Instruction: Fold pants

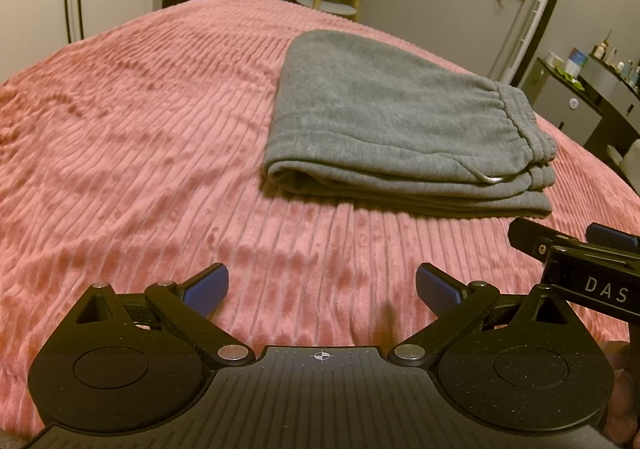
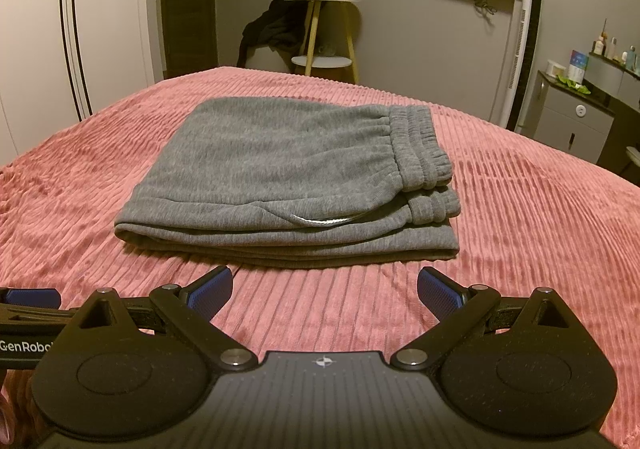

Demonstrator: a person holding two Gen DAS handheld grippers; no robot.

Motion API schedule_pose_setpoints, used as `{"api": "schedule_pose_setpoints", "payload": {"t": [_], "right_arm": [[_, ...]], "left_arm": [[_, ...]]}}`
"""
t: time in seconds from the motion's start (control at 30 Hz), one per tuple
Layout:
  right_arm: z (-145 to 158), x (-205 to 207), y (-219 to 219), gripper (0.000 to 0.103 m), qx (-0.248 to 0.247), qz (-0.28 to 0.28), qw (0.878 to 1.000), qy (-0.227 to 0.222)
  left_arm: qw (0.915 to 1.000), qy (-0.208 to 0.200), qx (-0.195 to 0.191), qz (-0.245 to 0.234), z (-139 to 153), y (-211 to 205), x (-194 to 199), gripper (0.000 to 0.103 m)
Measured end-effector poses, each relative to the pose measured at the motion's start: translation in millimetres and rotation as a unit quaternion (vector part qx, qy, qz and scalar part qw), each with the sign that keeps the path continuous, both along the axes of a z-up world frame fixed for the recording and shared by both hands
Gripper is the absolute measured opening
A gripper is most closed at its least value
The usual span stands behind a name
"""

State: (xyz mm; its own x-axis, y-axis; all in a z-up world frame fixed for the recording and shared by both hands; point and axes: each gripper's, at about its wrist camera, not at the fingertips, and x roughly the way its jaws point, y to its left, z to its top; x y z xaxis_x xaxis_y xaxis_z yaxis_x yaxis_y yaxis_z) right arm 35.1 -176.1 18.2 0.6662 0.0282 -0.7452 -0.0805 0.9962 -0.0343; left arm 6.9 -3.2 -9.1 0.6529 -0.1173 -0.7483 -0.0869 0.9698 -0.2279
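Centre of the right-wrist frame: pants lie folded in a compact stack on the bed; left tongs and right tongs apart, empty; folding looks finished.

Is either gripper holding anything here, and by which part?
Nothing. Left gripper and right gripper are open, short of the folded grey sweatpants.

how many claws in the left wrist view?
2. The left claw is at bottom centre, fingers wide open over the blanket. The right claw pokes in at the right edge, partly cut off; neither touches the pants.
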Motion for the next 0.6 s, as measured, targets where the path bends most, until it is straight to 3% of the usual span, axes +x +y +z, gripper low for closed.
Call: {"api": "schedule_pose_setpoints", "payload": {"t": [0.6], "right_arm": [[0.9,-0.2,0.4,0.099,0.0,-0.003,1.0,-0.002]], "left_arm": [[1.0,0.0,0.003,-0.003,-0.4,0.1,0.7,0.102]]}}
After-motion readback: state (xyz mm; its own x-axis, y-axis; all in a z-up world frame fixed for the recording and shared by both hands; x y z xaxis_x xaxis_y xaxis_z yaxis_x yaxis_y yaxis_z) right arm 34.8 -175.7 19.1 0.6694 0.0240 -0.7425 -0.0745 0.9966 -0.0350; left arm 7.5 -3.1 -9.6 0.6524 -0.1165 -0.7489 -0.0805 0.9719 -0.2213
